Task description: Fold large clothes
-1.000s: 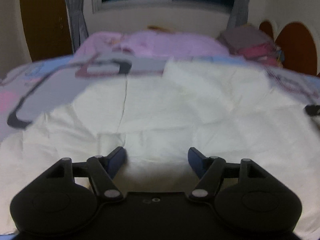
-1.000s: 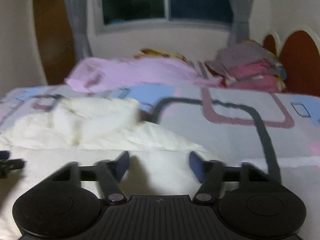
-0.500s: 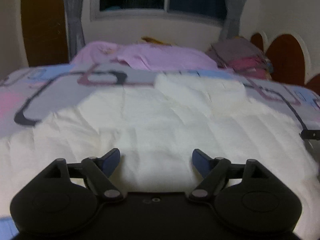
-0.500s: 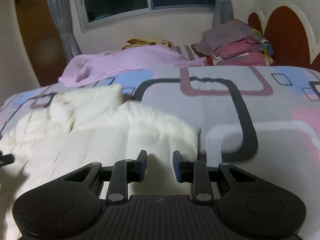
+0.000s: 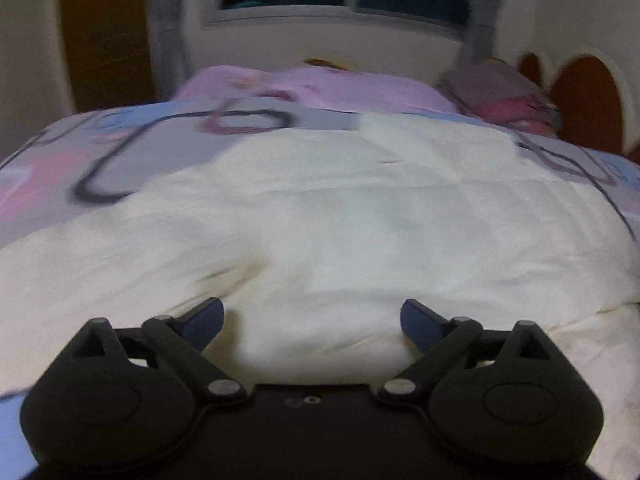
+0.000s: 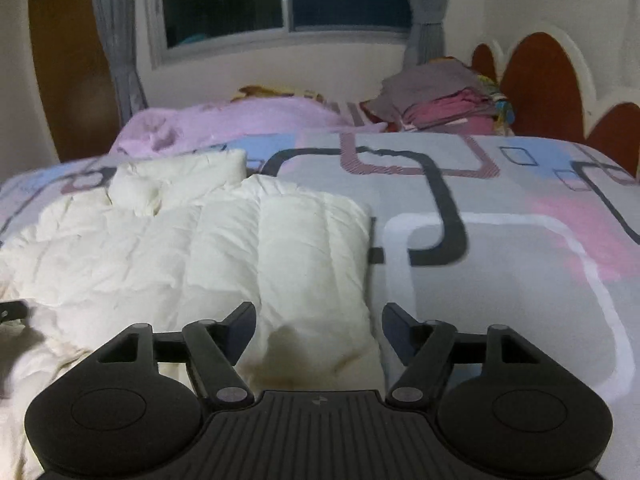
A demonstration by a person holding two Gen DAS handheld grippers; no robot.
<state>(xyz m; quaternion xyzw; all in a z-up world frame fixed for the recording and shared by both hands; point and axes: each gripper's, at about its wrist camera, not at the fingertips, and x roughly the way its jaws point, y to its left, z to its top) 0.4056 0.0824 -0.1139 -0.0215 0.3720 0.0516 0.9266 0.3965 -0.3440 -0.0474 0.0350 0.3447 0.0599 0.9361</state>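
A cream padded jacket (image 5: 328,216) lies spread flat on the patterned bedspread (image 5: 60,168). In the right wrist view the jacket (image 6: 208,240) fills the left half, collar at the far end, its right edge folded straight. My left gripper (image 5: 312,316) hovers over the jacket's near part; its jaws are opening wide and hold nothing. My right gripper (image 6: 318,320) sits above the jacket's near right edge; its jaws are opening, the fabric lies below them and the pads press on nothing. The tip of the left gripper shows at the left border of the right wrist view.
A pink blanket (image 6: 240,124) lies across the far side of the bed. A stack of folded clothes (image 6: 444,100) sits at the far right by the brown headboard (image 6: 540,76). Bare bedspread (image 6: 520,240) stretches to the right of the jacket. A window and curtains stand behind.
The right gripper's jaws have spread from nearly closed to well apart. The left gripper's jaws have widened further. Both hands have drawn back, so more of the jacket shows.
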